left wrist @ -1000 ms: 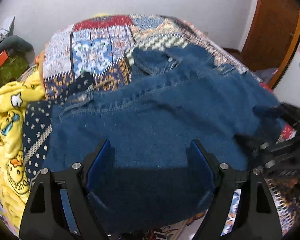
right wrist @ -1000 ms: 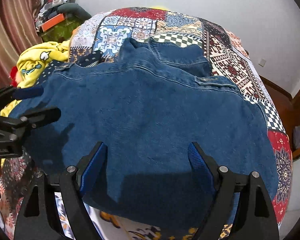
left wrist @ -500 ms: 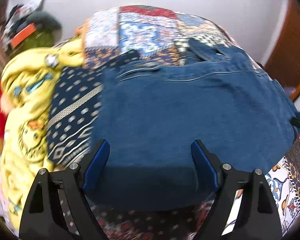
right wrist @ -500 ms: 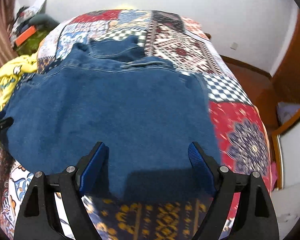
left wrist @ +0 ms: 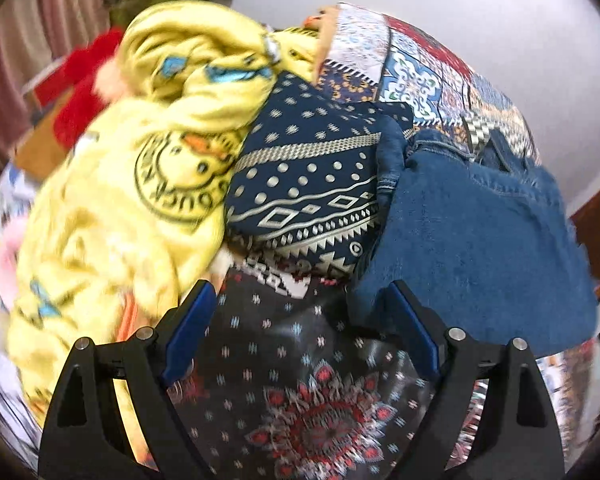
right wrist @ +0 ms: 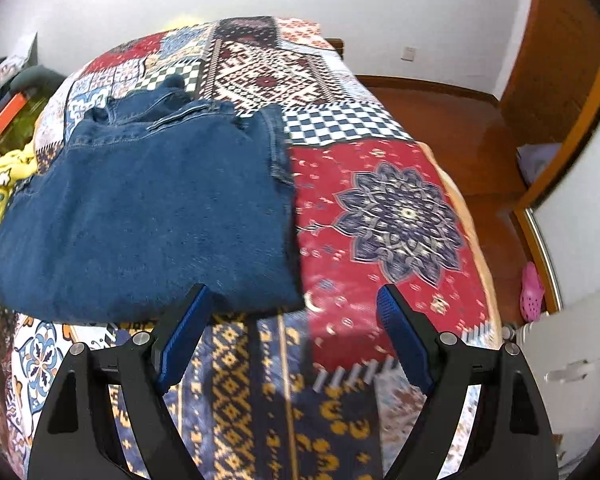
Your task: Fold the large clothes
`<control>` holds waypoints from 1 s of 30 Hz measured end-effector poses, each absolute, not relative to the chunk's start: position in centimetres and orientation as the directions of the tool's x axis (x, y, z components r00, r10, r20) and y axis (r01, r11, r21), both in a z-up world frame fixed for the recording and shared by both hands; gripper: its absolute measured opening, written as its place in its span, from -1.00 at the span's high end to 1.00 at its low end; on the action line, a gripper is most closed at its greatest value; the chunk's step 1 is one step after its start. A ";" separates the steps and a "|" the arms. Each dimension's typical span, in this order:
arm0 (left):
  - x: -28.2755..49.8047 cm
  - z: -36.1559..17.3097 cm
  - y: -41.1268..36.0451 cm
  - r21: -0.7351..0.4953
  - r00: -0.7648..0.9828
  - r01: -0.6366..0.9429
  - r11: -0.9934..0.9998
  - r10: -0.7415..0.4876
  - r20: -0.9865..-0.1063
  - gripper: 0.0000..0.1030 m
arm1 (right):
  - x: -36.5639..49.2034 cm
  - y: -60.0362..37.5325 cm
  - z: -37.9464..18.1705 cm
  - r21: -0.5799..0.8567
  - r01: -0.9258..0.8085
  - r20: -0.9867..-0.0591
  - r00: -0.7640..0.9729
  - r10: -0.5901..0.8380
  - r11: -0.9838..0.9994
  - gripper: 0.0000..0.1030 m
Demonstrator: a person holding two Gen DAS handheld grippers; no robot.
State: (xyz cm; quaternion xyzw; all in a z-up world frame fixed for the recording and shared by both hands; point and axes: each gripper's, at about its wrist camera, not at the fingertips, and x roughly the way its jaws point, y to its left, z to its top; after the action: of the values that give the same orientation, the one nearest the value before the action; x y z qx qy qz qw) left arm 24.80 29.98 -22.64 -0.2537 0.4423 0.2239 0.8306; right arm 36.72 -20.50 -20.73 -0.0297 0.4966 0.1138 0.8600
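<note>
A folded blue denim garment [right wrist: 152, 216] lies flat on the patchwork bedspread [right wrist: 388, 216]; in the left wrist view it [left wrist: 484, 240] sits at the right. My left gripper [left wrist: 300, 320] is open and empty, above the bedspread just left of the denim's near corner. My right gripper [right wrist: 292, 320] is open and empty, at the denim's near right corner, its left finger [right wrist: 180, 336] by the hem. Neither gripper touches the cloth.
A navy patterned cloth [left wrist: 304, 192] lies left of the denim, with a heap of yellow printed clothes [left wrist: 140, 168] and something red [left wrist: 80, 96] beyond it. The bed's right edge drops to a wooden floor [right wrist: 452, 120], with a pink shoe [right wrist: 532, 292] and a white cabinet [right wrist: 572, 360].
Both grippers have drawn back off the denim and swung apart, the left one to the left toward the clothes heap, the right one to the right. The denim stays folded on the bed.
</note>
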 end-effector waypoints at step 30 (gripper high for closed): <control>30.3 -28.4 26.8 -0.747 0.761 -0.487 0.453 -0.199 -0.618 0.11 | 35.8 -13.7 -20.1 0.071 -0.371 -0.852 0.461 0.250 0.926 -0.60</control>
State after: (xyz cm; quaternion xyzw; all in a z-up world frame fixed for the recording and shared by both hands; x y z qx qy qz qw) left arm 30.28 26.76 -28.42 -0.5148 0.3334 0.0917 0.7845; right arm 35.80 -13.72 -20.07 -0.0624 0.4863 0.1823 0.8523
